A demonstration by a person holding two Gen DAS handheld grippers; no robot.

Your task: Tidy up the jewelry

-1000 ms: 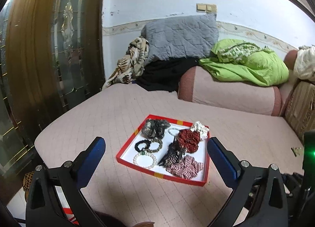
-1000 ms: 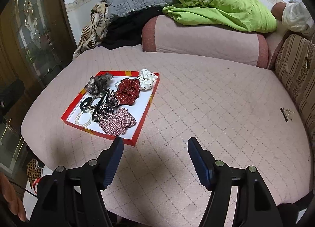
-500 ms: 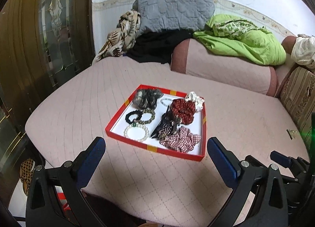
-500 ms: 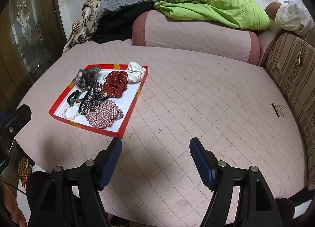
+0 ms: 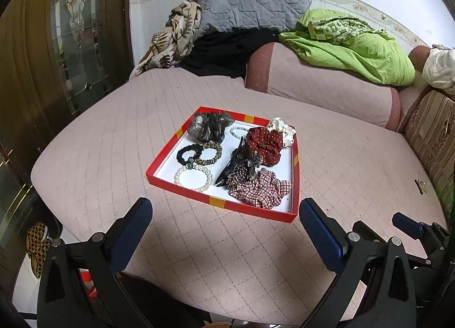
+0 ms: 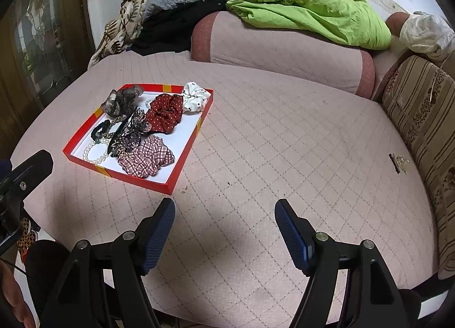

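A red tray (image 5: 221, 203) of scrunchies, bracelets and a dark hair clip (image 5: 236, 164) is set on the pink quilted bed (image 6: 270, 143), left of its middle. Both the left tongs (image 5: 224, 215) and the right tongs (image 6: 224, 211) are held open and empty above bare quilt on the tray's near side; the right pair's jaws have just been widening. A small clip (image 6: 395, 161) is seen far right; pillows are piled at the far end.

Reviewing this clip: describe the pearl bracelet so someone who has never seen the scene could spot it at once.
On the pink quilted bed lies a shallow red tray with a white floor. The pearl bracelet sits in the tray's near left corner, just in front of the black hair tie. It is the only ring of white round beads there with one dark green bead.
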